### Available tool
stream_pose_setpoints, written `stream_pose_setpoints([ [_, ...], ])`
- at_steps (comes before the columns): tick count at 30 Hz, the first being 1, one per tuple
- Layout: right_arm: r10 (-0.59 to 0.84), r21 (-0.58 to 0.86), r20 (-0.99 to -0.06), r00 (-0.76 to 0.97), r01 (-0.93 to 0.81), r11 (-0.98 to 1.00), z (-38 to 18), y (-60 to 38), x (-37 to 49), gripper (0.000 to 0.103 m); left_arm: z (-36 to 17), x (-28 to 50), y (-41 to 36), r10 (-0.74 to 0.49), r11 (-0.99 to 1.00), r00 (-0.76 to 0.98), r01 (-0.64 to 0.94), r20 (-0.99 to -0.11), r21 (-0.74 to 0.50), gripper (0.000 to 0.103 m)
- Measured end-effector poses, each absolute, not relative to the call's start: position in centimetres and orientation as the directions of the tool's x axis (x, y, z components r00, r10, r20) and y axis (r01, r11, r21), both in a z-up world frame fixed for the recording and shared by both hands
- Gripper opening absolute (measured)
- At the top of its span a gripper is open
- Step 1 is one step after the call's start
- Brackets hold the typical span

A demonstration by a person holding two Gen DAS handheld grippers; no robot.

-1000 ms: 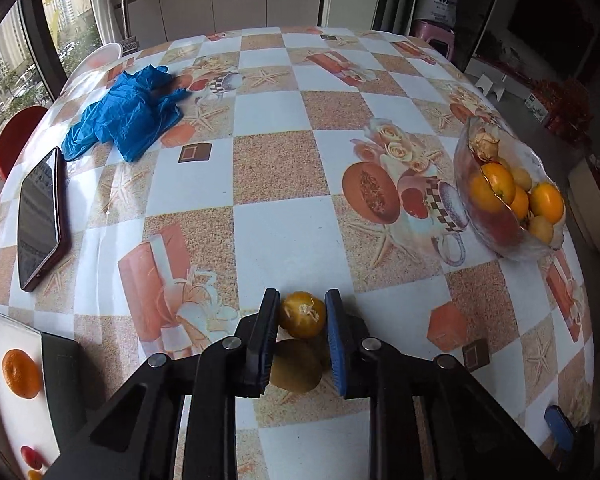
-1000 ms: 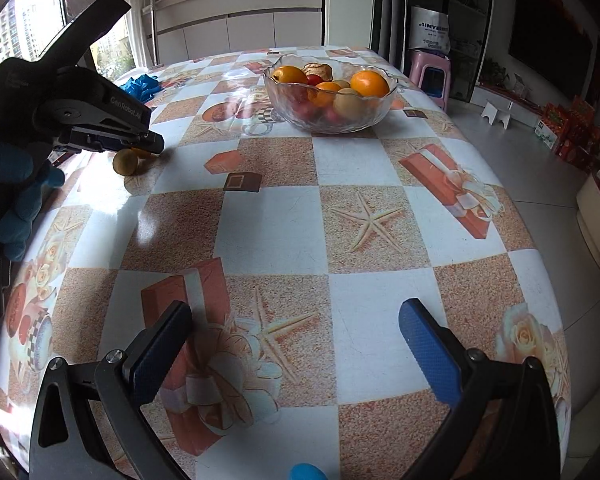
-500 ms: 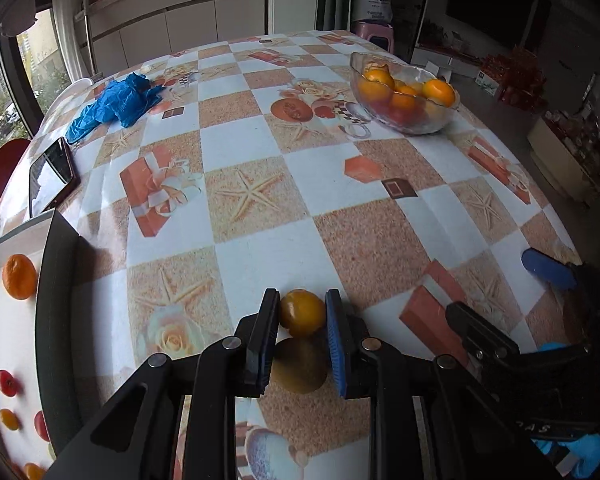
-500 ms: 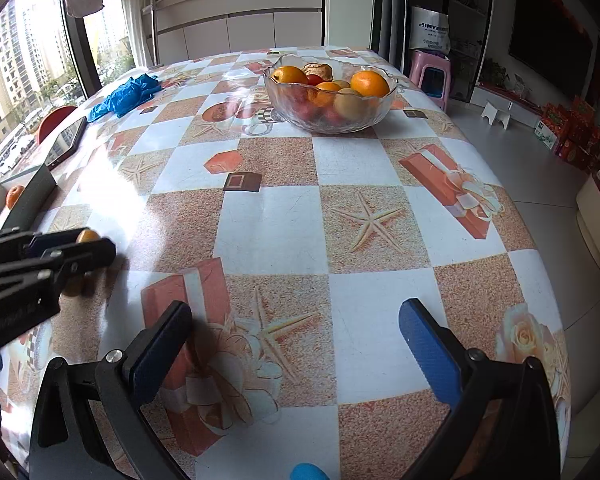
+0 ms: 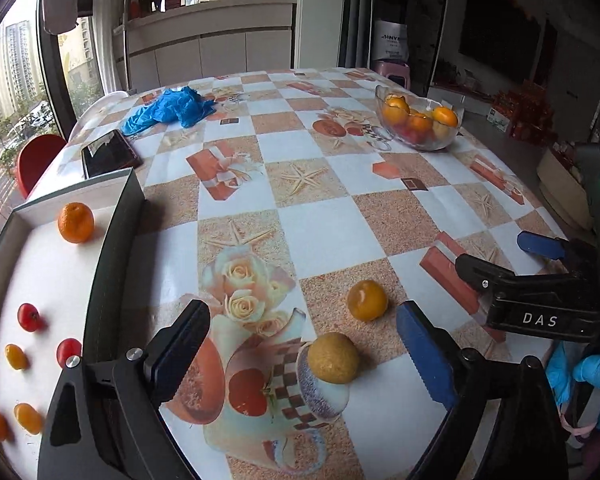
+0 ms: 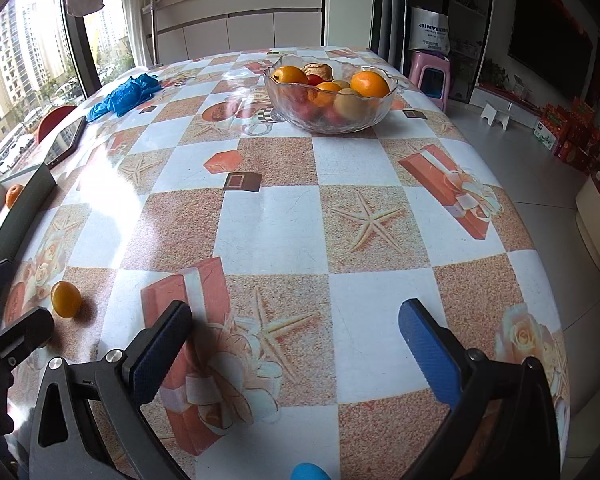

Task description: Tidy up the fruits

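Observation:
My left gripper (image 5: 302, 320) hangs over the near part of the table, its jaws opening wide. Two small fruits lie loose on the cloth between its fingers, touched by neither pad: an orange-yellow one (image 5: 367, 300) and a duller yellow one (image 5: 333, 357). The orange-yellow fruit (image 6: 65, 299) also shows in the right wrist view, beside a left finger (image 6: 18, 332). A white-floored box (image 5: 116, 240) at the left holds several small fruits. The glass bowl (image 5: 418, 122) (image 6: 332, 92) of oranges and other fruit stands at the far right. My right gripper (image 6: 296, 316) is open and empty above the cloth.
Blue gloves (image 5: 168, 108) and a dark phone (image 5: 108, 152) lie at the far left of the table. A red chair (image 5: 36, 160) stands beyond that edge, and a pink stool (image 6: 430, 76) beyond the far right corner. A blue-gloved hand (image 5: 588, 376) holds the right gripper.
The left gripper swept across the table toward the box side with both small fruits between its jaws. Its jaws have now spread and the fruits lie free on the cloth. The right gripper kept still.

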State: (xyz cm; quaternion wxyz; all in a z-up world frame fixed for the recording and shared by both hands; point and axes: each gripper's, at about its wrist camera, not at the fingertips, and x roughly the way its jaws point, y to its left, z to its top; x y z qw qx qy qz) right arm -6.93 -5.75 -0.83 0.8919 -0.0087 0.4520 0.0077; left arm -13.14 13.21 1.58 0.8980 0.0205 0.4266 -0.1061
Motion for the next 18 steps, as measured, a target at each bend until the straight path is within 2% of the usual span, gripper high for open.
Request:
stream_pose_setpoints([
  [5,0.005,-0.009,-0.806,0.591,-0.022,1.0,-0.8,-5.7,-6.9,0.103,0.2,-13.3,13.4,-0.169,0.977,0.596,0.205,-0.785,-0.055,0.095],
  [6,0.006,-0.009,-0.806,0.591,-0.022,1.0,-0.8,-5.7,-6.9,0.103,0.1,-13.3,13.1,-0.164,0.976,0.593,0.215,-0.789,-0.042,0.097],
  [7,0.006,-0.008,-0.806,0.591,-0.022,1.0,-0.8,-5.7,-6.9,0.103,-0.1,-13.1,12.7,-0.159,0.973,0.581,0.228,-0.798,-0.028,0.103],
  [18,0.005,-0.009,-0.806,0.592,-0.022,1.0,-0.8,-5.7,-6.9,0.103,-0.2,-13.3,12.5,-0.151,0.973,0.586,0.23,-0.796,-0.015,0.103],
])
